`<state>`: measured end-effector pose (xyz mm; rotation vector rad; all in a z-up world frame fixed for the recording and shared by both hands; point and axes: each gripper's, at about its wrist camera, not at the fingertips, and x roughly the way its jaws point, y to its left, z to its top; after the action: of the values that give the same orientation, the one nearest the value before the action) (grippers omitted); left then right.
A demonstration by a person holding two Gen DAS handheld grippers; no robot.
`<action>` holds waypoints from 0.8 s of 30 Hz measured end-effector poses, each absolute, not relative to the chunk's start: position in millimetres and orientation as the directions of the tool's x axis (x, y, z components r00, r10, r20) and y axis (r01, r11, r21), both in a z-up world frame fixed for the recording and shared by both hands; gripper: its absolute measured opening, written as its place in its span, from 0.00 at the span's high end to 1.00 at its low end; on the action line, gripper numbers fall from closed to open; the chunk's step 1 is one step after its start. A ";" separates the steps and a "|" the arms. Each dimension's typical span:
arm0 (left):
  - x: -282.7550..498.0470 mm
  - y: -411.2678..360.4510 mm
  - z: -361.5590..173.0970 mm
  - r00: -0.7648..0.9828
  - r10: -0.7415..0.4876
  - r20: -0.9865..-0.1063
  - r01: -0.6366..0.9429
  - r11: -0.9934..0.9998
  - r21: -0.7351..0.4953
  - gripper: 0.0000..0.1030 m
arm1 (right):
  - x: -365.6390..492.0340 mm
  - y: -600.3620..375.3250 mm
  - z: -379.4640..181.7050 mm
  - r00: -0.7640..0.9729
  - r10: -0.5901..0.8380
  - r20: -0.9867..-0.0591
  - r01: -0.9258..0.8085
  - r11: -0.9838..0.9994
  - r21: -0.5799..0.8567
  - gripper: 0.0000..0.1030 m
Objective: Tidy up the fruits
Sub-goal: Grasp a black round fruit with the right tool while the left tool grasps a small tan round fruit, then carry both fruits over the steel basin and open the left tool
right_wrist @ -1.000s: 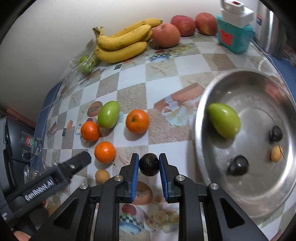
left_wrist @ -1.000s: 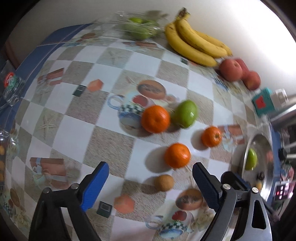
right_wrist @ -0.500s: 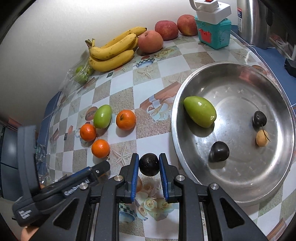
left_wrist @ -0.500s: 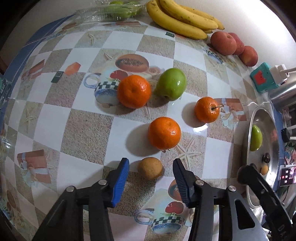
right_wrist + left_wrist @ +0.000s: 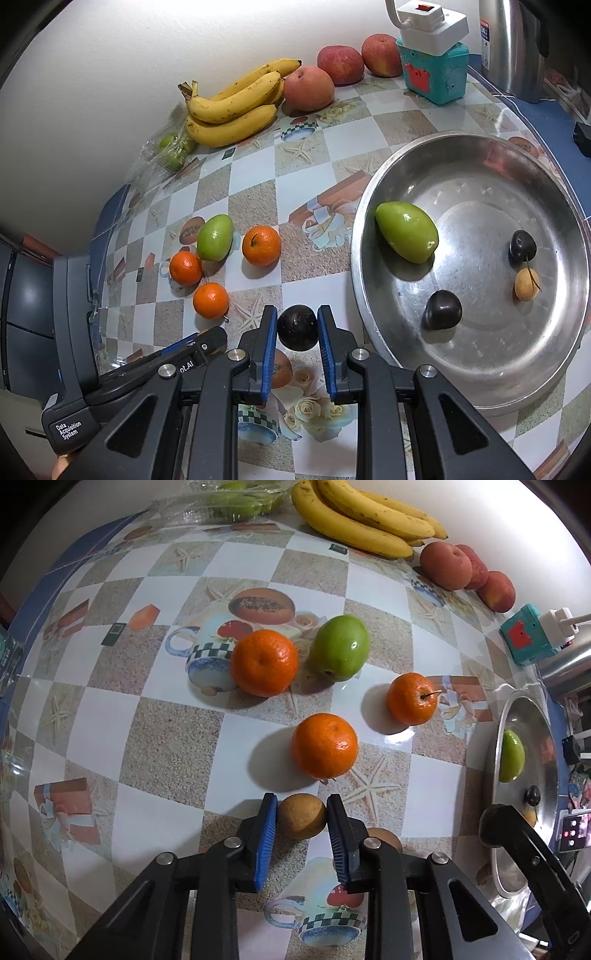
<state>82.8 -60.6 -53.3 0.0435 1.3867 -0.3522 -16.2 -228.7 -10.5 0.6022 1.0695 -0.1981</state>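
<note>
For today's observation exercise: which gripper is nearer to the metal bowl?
Right. The right gripper, shut on a dark fruit, hangs just beside the metal bowl. The left gripper, shut on a small brown fruit, sits farther off, past the oranges.

Two close downward views, shared oranges [image 5: 324,745]

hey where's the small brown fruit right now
In the left wrist view, the small brown fruit sits low and central between the left gripper jaws, just below the nearest orange.

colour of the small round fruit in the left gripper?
Tan-brown. The small round tan fruit shows best in the left wrist view.
</note>
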 end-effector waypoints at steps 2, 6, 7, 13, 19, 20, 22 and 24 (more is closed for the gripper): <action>82.3 -61.9 -48.7 0.150 -0.222 -0.963 0.273 0.946 -0.176 0.72 | -16.1 -228.9 -9.7 0.482 0.133 -0.866 0.431 0.824 0.367 0.78; 81.3 -61.9 -39.2 0.171 -0.240 -0.956 0.276 0.943 -0.187 0.72 | -16.3 -231.1 -9.0 0.485 0.136 -0.864 0.433 0.821 0.373 0.78; 81.1 -61.4 -36.3 0.178 -0.244 -0.953 0.277 0.942 -0.190 0.72 | -16.6 -231.8 -8.8 0.486 0.136 -0.863 0.434 0.820 0.373 0.78; 75.8 -67.5 -16.0 0.228 -0.282 -0.932 0.298 0.931 -0.209 0.72 | -18.7 -238.3 -9.0 0.487 0.129 -0.864 0.448 0.813 0.373 0.78; 68.8 -80.9 -7.3 0.248 -0.302 -0.920 0.349 0.914 -0.206 0.72 | -29.4 -257.2 -6.3 0.492 0.088 -0.866 0.496 0.789 0.362 0.78; 67.3 -85.5 -6.0 0.249 -0.309 -0.918 0.359 0.910 -0.209 0.72 | -31.9 -261.0 -5.4 0.494 0.079 -0.866 0.505 0.785 0.360 0.78; 63.1 -92.8 -2.0 0.253 -0.327 -0.910 0.383 0.898 -0.216 0.72 | -37.1 -269.6 -3.7 0.496 0.058 -0.866 0.526 0.774 0.352 0.78; 56.9 -102.1 3.2 0.258 -0.348 -0.901 0.415 0.882 -0.222 0.72 | -43.4 -280.0 -2.1 0.493 0.030 -0.870 0.554 0.760 0.340 0.78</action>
<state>56.9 -102.1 3.2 0.0645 1.2036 -0.5177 -43.4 -280.0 -2.1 0.6541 1.0196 -0.3466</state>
